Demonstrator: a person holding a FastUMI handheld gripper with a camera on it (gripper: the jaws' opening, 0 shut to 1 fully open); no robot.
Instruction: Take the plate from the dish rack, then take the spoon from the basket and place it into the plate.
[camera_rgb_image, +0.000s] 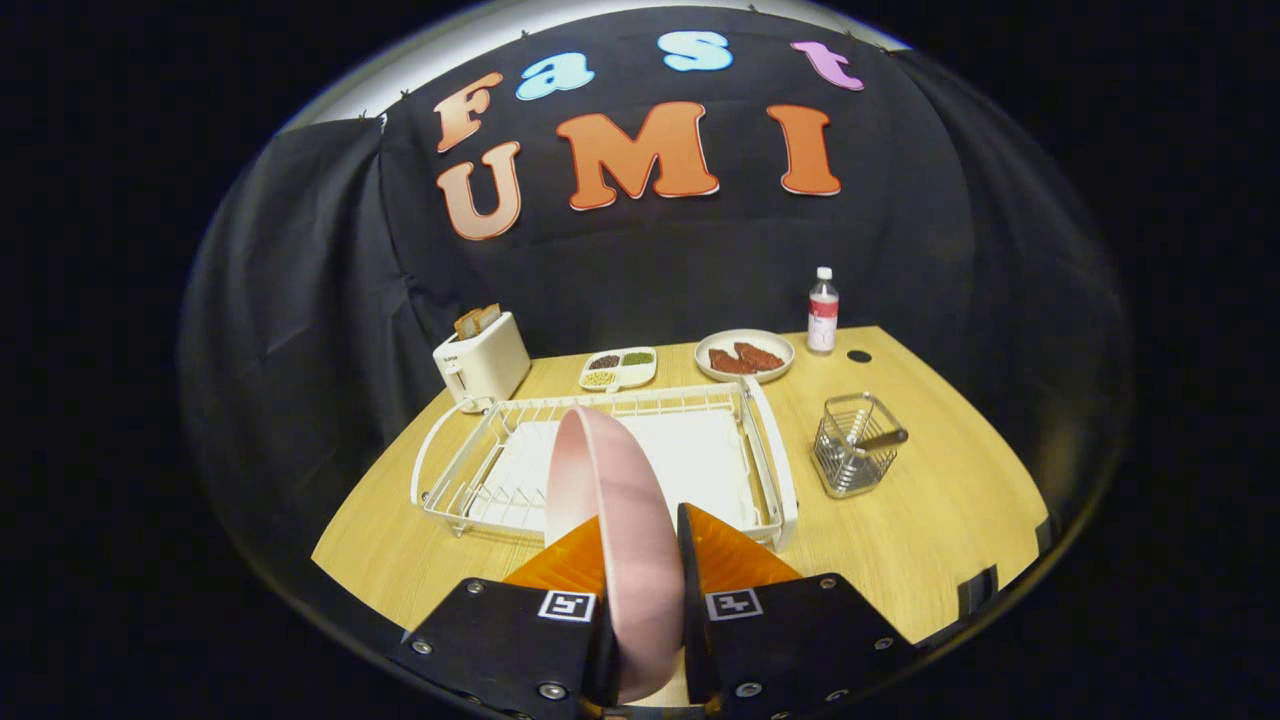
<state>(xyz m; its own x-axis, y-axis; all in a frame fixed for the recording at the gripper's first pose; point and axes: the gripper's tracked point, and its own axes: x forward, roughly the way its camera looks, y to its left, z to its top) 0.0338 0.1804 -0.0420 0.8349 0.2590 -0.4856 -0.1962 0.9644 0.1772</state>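
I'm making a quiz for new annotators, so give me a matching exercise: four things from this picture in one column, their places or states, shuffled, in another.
Things:
1. pink plate
2. spoon
3. toaster
4. bottle

Places or states:
A. beyond the wire basket, beside the plate of food
B. on edge, clamped between the fingers of the tool
C. holding bread, beyond the dish rack
D. standing in the wire basket

Pairs: 1-B, 2-D, 3-C, 4-A

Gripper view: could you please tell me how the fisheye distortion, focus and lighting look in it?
Gripper view: the wooden table edge bows strongly; the pink plate, clamped between the hand-held gripper fingers, looms large and slightly soft, while the dish rack and basket stay sharp; lighting is even, with faint shadows.
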